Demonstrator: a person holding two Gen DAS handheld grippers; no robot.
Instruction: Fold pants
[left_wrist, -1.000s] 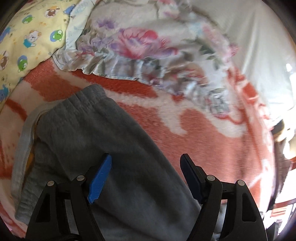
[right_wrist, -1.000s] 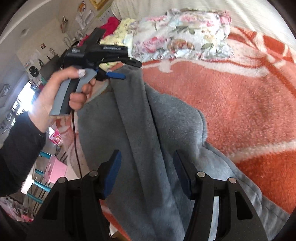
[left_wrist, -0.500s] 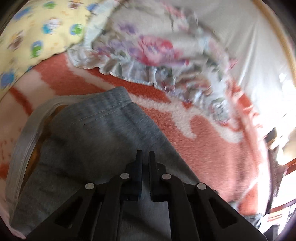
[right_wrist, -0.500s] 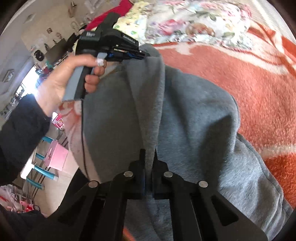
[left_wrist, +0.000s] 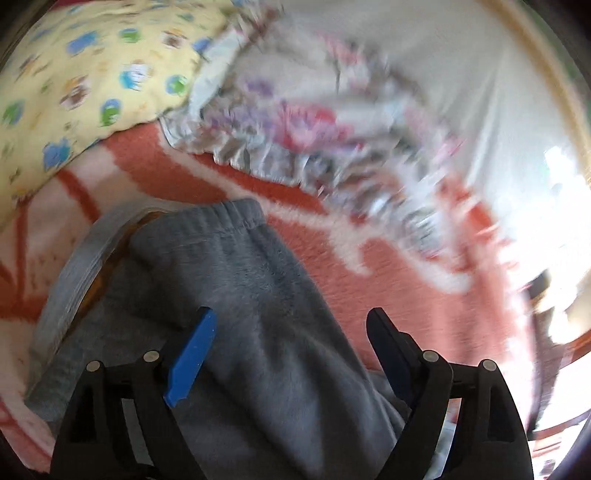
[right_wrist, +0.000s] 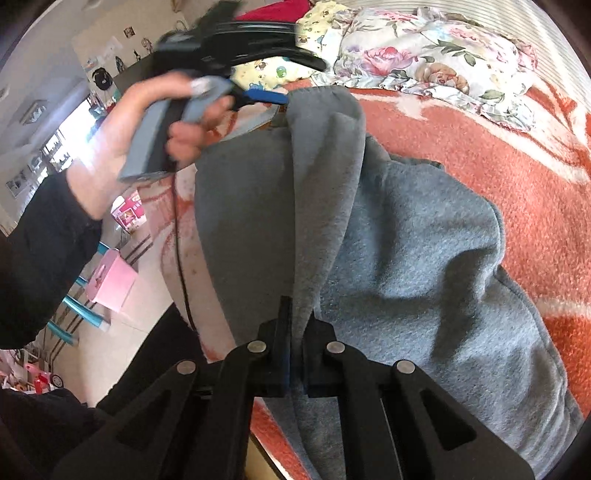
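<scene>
Grey pants (right_wrist: 388, 236) lying on orange blanket (right_wrist: 498, 177), waistband toward floral pillow (right_wrist: 436, 55). Right gripper (right_wrist: 297, 325) pinching raised pants fold. Left gripper (left_wrist: 291, 354) just opening wide over pants, gripping nothing.

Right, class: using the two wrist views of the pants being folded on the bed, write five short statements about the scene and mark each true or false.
1. The right gripper is shut on a fold of the grey sweatpants. True.
2. The left gripper is clamped shut. False: its fingers stand wide apart, clear of the cloth.
3. The blanket is blue. False: it is orange and white.
4. A floral pillow lies beyond the pants. True.
5. The sweatpants hang off a chair. False: they lie on the blanket.
</scene>
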